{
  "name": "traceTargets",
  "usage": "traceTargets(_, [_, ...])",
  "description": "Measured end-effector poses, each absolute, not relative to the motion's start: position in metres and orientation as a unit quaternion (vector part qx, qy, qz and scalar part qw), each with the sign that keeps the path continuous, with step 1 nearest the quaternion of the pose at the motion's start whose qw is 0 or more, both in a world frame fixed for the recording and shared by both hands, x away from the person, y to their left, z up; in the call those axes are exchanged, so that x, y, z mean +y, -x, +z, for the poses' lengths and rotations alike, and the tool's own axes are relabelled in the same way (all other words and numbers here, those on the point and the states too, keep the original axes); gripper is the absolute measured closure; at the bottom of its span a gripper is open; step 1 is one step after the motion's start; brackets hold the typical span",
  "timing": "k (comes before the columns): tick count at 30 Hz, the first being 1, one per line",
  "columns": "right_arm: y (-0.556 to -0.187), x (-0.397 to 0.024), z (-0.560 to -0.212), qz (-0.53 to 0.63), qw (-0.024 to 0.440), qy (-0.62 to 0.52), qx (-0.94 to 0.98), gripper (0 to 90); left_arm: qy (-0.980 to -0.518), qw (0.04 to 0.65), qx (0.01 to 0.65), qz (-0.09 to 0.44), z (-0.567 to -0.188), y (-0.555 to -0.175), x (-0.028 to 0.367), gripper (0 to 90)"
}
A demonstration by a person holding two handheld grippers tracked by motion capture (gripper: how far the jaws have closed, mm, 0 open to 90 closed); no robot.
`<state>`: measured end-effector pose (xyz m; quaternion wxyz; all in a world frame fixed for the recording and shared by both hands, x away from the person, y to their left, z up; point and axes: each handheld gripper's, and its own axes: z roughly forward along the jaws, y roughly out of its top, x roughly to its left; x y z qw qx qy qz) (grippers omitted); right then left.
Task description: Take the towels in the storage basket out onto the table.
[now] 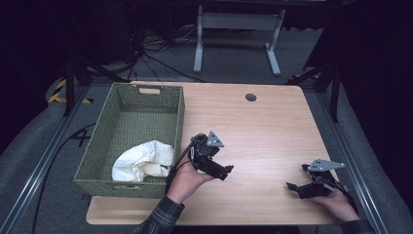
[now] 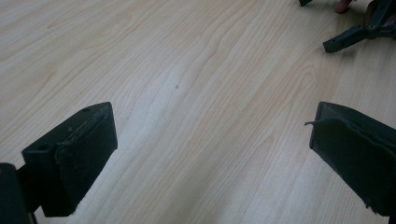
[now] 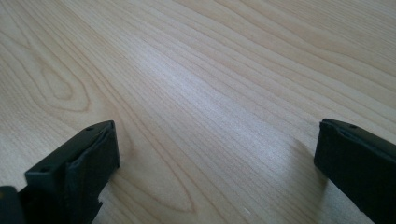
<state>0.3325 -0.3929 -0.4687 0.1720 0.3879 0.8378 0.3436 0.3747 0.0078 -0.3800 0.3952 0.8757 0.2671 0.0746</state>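
At the left of the high view, a green woven basket point(image 1: 134, 131) is sitting on the wooden table point(image 1: 263, 126), and a crumpled white cloth point(image 1: 142, 161) is lying inside it, bunched against the near wall. Nothing is holding the cloth; it is resting wholly within the basket.

Just right of the basket, the left gripper point(image 1: 225, 171) is hovering above the table in the person's left hand point(image 1: 187, 179), pointing rightward and away from the cloth. In the left gripper view its jaws are standing wide apart with bare wood between them.

Further right, near the table's right edge, the right gripper point(image 1: 291, 187) is resting low, close to the tabletop, aimed toward the left. Its own view is showing the jaws spread wide, again with nothing but wood grain between them.

Judging from this layout, the cloth is looking already placed in the basket and both grippers are sitting idle, so the work is probably at its close or between steps. If the cloth is to be handled again, the left gripper is needing to swing back over the basket rim and descend onto a raised fold before closing.
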Motion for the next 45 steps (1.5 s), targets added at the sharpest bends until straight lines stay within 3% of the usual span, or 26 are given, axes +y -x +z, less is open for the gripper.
traceTargets(17, [-0.332, -0.393, -0.469, 0.343, 0.172, -0.388, 0.838, 0.3, -0.872, 0.406, 0.261, 0.076, -0.358, -0.382, 0.020, 1.8])
traceTargets(45, [-0.332, -0.393, -0.469, 0.343, 0.172, -0.388, 0.838, 0.3, -0.859, 0.408, 0.291, 0.100, -0.334, -0.390, 0.080, 2.2])
